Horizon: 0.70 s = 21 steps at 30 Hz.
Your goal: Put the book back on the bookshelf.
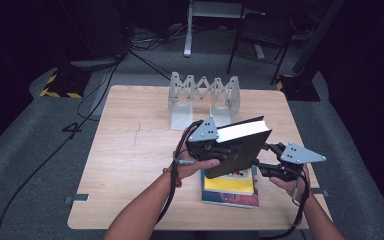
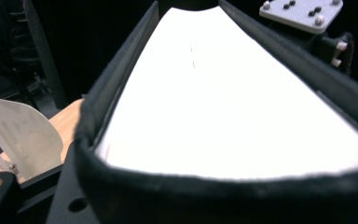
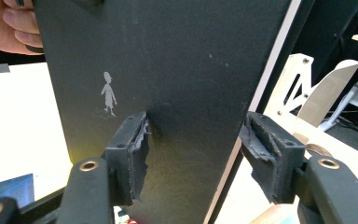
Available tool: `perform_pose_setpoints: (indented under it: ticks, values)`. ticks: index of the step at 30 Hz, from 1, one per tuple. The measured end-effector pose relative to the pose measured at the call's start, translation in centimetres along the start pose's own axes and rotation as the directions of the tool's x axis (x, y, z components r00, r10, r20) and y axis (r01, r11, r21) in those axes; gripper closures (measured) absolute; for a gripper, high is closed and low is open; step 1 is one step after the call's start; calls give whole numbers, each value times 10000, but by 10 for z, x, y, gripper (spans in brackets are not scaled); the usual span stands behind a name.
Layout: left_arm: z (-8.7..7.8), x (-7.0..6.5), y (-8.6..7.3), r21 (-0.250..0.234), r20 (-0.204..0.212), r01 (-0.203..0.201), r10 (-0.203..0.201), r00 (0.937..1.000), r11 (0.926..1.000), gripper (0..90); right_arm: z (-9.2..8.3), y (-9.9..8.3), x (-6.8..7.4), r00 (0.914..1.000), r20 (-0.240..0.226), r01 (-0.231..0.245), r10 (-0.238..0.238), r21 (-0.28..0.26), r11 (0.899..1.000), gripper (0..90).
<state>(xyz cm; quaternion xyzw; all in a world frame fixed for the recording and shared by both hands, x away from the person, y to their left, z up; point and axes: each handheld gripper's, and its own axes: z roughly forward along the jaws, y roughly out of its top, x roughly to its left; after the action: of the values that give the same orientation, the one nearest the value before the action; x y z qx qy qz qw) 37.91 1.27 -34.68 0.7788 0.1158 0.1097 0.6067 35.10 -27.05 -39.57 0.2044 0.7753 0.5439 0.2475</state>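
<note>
**Black book held up between both my grippers**

I hold the black book (image 1: pixel 240 145) off the wooden table (image 1: pixel 130 150), just above the yellow book (image 1: pixel 230 184) lying flat there. My left gripper (image 1: pixel 207 142) clasps its upper end, the white, smooth page block (image 2: pixel 223 102) running between matte, rough covers. My right gripper (image 3: pixel 193 154) grasps the lower edge, its worn foam pads (image 3: pixel 137 156) pressing the grainy cover. Beyond the yellow book stands a pale zigzag rack (image 1: pixel 204 97).
</note>
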Motion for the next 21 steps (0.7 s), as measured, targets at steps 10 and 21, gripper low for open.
perform_pose_setpoints:
  ticks: [10,21]
  values:
    - [0,-5,2,-139,-277,45,-49,9996,9999,490,0,0,0,10000,0,-53,53,29,10000,405]
    - [0,-12,10,-79,-1052,-4,-4,9944,10000,510,-19,-9,-14,9981,435,-437,427,227,9988,368]
